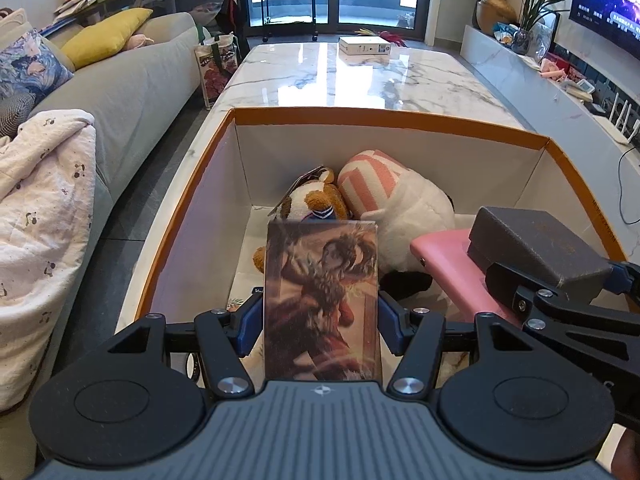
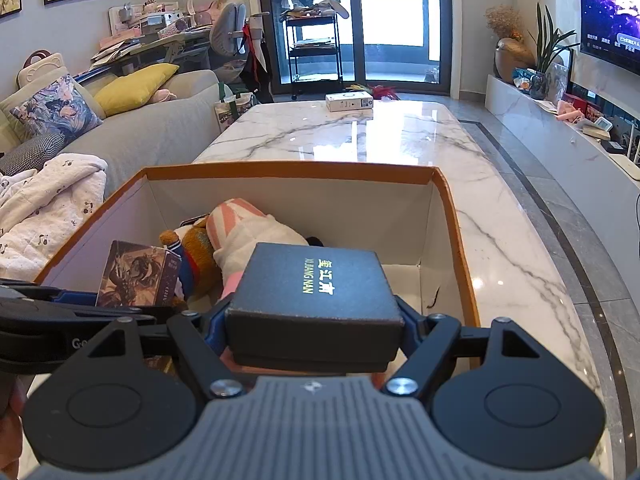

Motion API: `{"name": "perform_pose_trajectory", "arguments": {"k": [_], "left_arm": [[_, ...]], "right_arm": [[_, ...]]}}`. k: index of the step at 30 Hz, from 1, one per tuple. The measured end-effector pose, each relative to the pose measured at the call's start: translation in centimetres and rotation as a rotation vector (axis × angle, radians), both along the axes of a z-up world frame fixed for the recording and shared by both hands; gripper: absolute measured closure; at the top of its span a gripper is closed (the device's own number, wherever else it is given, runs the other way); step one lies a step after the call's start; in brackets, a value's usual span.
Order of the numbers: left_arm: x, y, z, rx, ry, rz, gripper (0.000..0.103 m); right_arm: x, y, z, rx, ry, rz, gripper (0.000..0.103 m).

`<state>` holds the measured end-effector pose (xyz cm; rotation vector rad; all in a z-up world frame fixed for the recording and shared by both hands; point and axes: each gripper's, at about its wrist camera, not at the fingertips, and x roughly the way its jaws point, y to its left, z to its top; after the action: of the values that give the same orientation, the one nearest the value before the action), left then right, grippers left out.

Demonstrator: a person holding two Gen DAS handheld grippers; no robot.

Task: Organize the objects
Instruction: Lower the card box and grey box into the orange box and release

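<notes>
Both loads over the orange-rimmed white cardboard box (image 1: 192,200) now, left gripper (image 1: 320,320) fingers clamped on the illustrated card pack (image 1: 320,300), right gripper (image 2: 316,328) fingers clamped on the dark lidded gift box (image 2: 316,292), plush toys (image 1: 400,204) and pink case (image 1: 444,264) already inside, two drops seemingly left.

Dark box (image 2: 316,300) lid: gold Chinese characters, below them Latin letters, probably "XI JIANG NAN".

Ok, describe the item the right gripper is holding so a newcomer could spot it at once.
On the marble table stands an orange-rimmed box holding plush toys. Above its near right part, the right gripper clamps a small dark box, the only item with gold lettering on its lid.
</notes>
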<state>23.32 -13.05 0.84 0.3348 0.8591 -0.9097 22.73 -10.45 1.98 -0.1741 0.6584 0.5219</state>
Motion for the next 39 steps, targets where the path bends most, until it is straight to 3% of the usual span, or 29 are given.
{"name": "perform_pose_trajectory", "arguments": {"k": [8,39], "left_arm": [[-0.1,-0.1,-0.3,0.024,-0.003,0.004,0.034],[-0.4,0.9,1.5,-0.009,-0.016,0.018,0.034]], "right_arm": [[-0.1,0.1,0.0,-0.013,-0.011,-0.002,0.024],[-0.6,-0.1,0.2,-0.027,-0.026,-0.011,0.013]]}}
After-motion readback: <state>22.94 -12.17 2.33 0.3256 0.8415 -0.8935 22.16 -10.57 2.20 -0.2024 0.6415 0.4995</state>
